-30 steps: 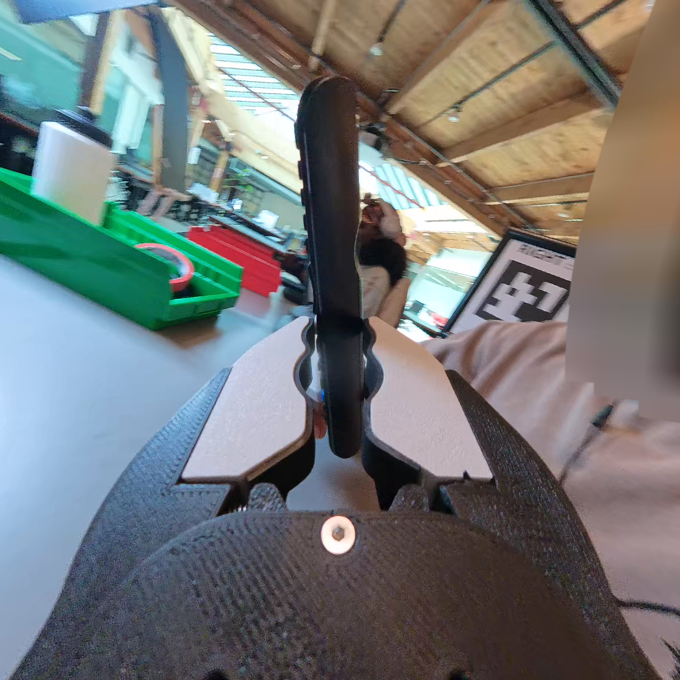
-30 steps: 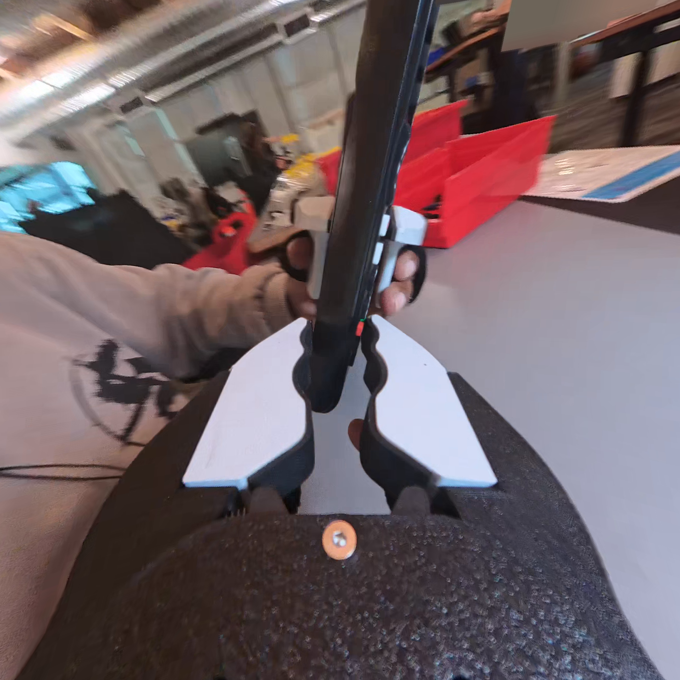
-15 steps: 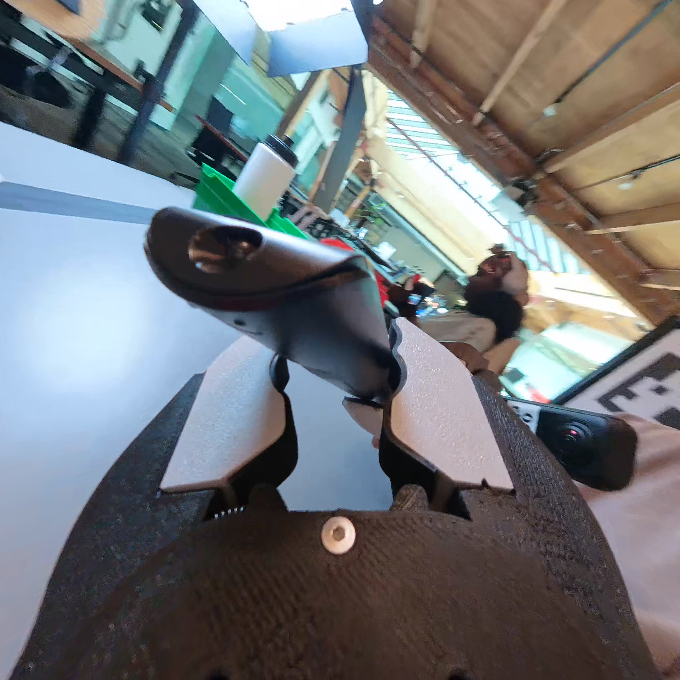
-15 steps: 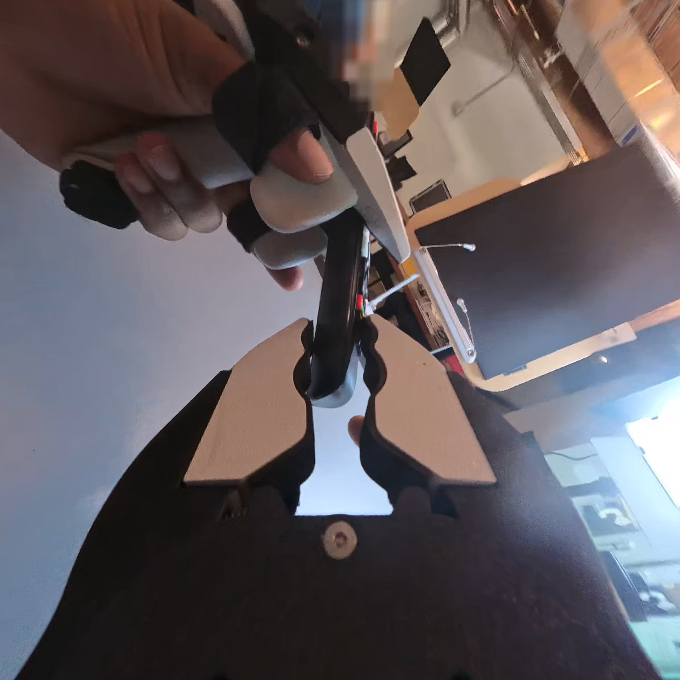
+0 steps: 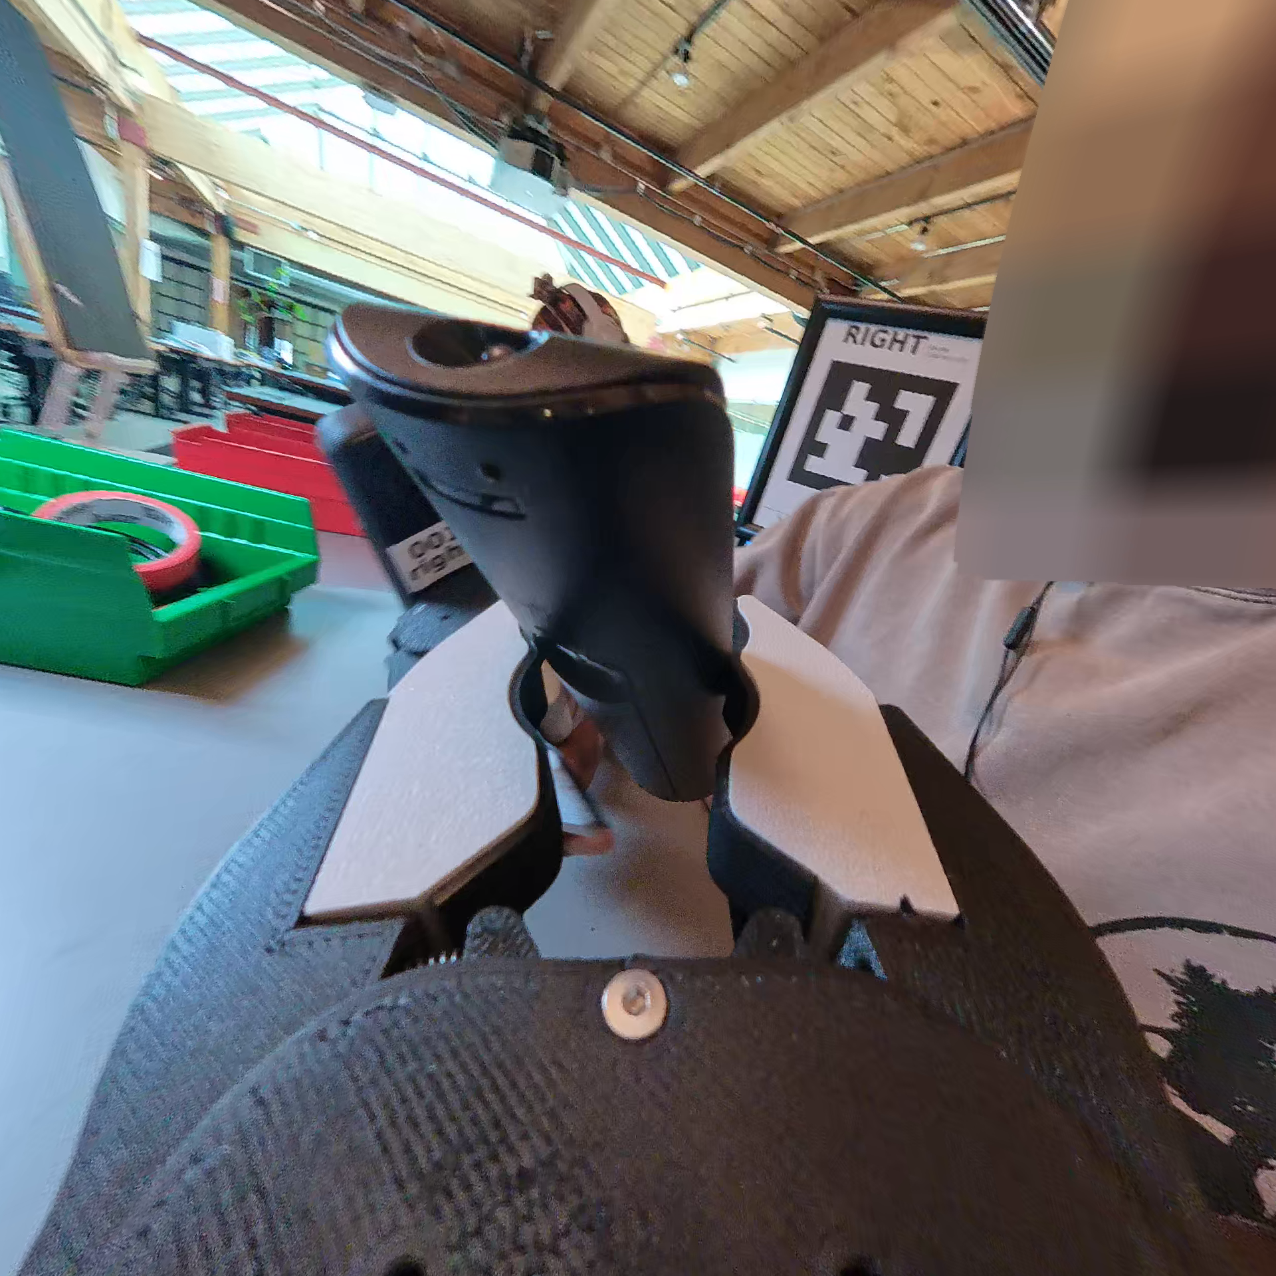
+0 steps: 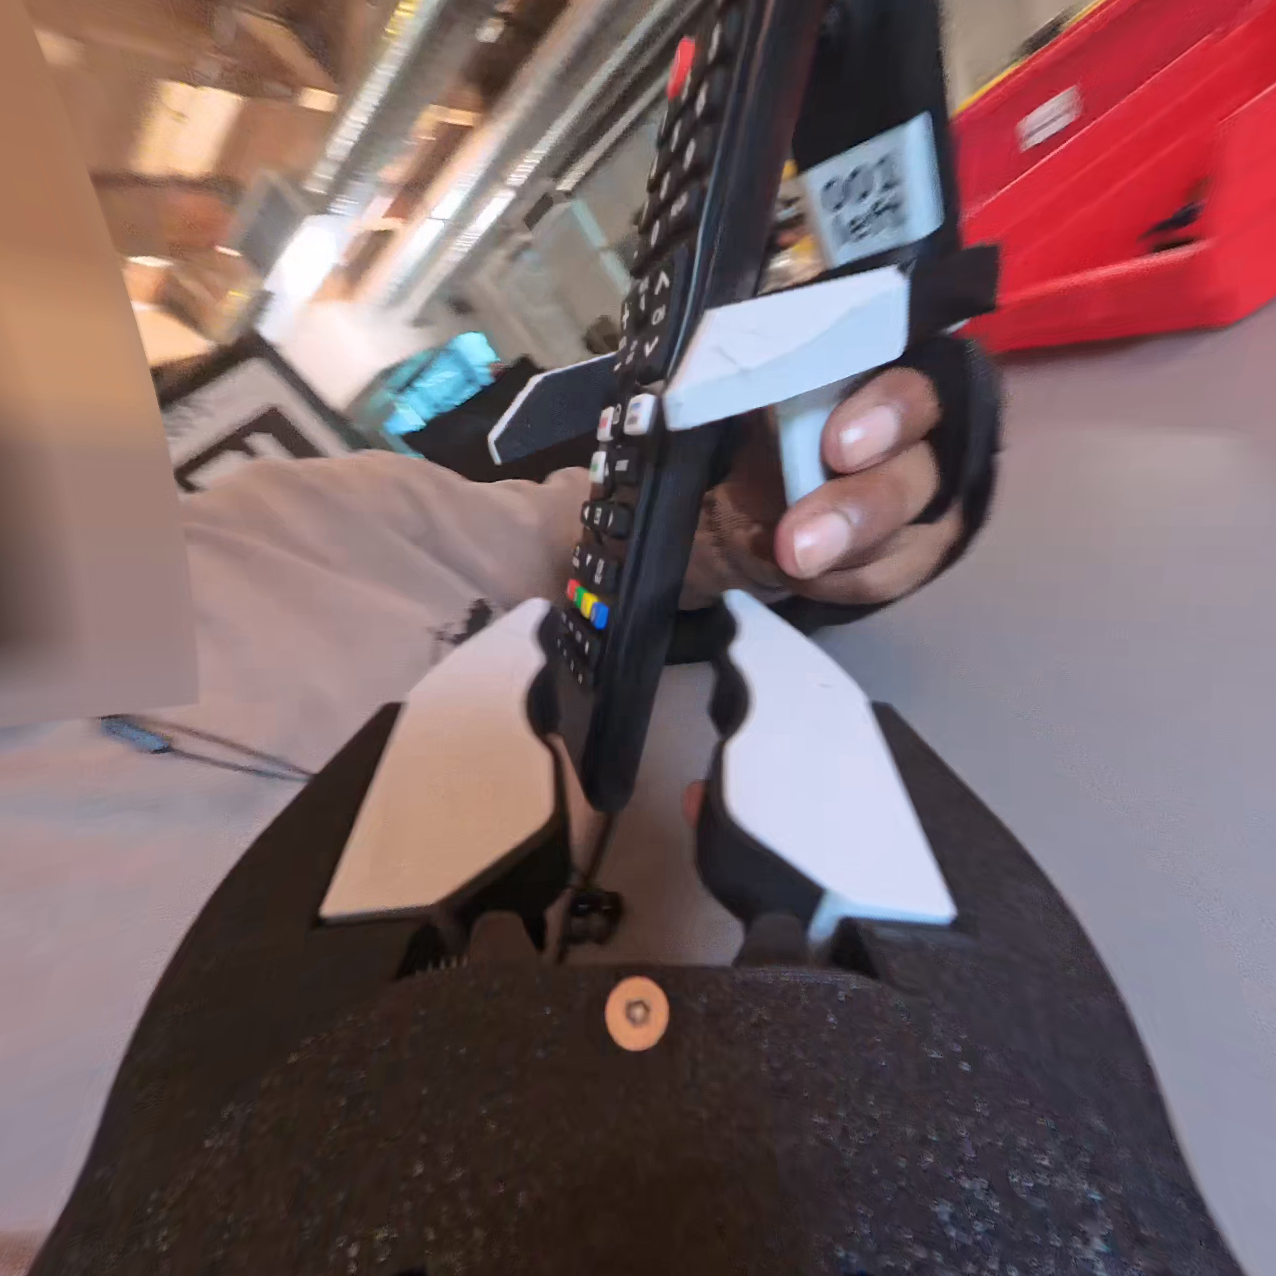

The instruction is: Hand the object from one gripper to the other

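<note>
Right tongs [image 6: 639,607] now wider; one remote [image 6: 642,497]

A large workshop or industrial loft. Overhead run exposed timber beams [image 5: 849,131] and plank ceiling with skylights [image 5: 290,117]. On the grey bench [image 5: 103,759] stands a green parts bin [image 5: 83,607] holding a roll of red tape [image 5: 124,525]; behind the green bin sit red bins [image 5: 262,456], and farther behind it rows of work tables [image 5: 207,387]. A framed fiducial marker board [image 5: 884,421] stands to the bin's right.
</note>
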A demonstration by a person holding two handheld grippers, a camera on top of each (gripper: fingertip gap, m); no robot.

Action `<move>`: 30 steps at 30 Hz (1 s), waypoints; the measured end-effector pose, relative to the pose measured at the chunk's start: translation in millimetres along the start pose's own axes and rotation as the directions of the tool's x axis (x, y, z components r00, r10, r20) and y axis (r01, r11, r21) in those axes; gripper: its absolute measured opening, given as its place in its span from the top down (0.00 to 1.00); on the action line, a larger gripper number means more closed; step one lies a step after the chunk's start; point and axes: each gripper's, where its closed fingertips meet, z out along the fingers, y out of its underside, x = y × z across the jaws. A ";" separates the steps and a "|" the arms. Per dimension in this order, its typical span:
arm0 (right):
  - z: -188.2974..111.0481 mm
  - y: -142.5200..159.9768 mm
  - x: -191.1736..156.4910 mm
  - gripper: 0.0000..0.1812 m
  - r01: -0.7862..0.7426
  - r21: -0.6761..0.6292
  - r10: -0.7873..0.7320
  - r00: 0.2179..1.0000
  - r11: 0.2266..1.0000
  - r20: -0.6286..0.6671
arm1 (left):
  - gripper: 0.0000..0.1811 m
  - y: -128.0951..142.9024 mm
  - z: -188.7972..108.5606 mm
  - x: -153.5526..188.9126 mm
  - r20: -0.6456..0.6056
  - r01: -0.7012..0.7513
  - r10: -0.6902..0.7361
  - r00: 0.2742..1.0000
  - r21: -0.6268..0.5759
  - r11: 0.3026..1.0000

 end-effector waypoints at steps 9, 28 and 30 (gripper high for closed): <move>-15.8 -17.5 32.1 0.86 0.408 -0.047 -0.394 0.838 0.912 -0.376 | 0.78 -0.9 -14.6 -29.5 0.272 -0.019 0.020 0.962 -0.005 1.000; -45.6 -36.3 35.4 0.75 0.158 0.073 -0.122 0.926 0.985 -0.358 | 0.87 -0.2 -40.0 -49.0 0.275 -0.524 0.944 0.183 -0.785 0.330; -47.8 -39.9 27.7 0.75 -0.059 0.197 0.094 0.981 0.979 -0.169 | 0.88 2.8 -44.2 -51.9 0.126 -0.495 0.992 0.014 -0.861 0.116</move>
